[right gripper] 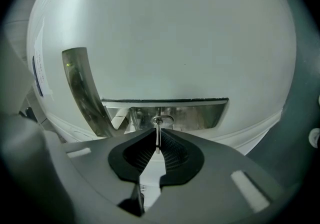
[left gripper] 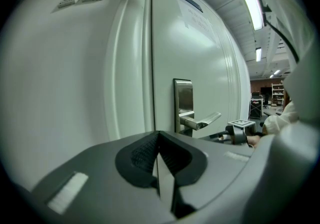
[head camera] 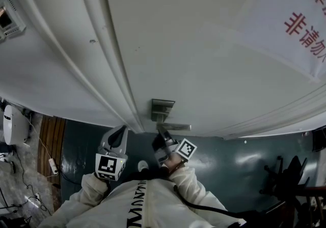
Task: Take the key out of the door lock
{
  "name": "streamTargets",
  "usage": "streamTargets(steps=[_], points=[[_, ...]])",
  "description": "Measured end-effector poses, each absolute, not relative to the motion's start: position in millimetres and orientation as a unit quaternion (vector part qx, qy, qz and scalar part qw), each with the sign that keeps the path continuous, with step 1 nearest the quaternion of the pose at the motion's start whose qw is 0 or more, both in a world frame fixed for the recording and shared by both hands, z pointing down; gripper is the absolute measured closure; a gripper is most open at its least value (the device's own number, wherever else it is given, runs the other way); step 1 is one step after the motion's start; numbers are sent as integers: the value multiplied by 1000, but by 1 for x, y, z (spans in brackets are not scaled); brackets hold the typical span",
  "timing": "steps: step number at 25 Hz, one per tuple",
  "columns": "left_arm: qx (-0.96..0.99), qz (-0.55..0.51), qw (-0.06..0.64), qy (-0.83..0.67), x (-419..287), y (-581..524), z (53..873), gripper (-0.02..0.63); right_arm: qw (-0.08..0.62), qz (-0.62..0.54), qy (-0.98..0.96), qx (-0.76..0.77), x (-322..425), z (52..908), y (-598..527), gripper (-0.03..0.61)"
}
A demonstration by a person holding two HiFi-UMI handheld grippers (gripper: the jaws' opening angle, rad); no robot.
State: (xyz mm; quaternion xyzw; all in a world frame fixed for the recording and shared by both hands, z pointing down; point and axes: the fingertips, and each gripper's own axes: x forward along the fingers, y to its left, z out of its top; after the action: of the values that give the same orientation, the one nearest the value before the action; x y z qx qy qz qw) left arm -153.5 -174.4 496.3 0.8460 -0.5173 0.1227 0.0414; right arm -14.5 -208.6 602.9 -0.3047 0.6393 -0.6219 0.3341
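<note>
Pinching the key (right gripper: 158, 133) in the door lock (right gripper: 200, 116), the right gripper (right gripper: 158, 143) stands narrow; left gripper (left gripper: 159, 157) closed, empty.

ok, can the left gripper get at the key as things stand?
Probably not. The right gripper is clamped on the key below the door handle, filling that spot; the left gripper sits shut, off to the side.

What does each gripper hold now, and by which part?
The right gripper grips the key by its head, at the lock plate. The left gripper holds nothing; its jaws are together.
</note>
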Motion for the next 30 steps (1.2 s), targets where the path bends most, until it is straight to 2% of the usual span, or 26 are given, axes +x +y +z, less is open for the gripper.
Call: streamTargets(steps=[30], points=[[844, 114, 48, -522, -151, -170, 499, 614, 325, -613, 650, -310, -12, 601, -187, 555]])
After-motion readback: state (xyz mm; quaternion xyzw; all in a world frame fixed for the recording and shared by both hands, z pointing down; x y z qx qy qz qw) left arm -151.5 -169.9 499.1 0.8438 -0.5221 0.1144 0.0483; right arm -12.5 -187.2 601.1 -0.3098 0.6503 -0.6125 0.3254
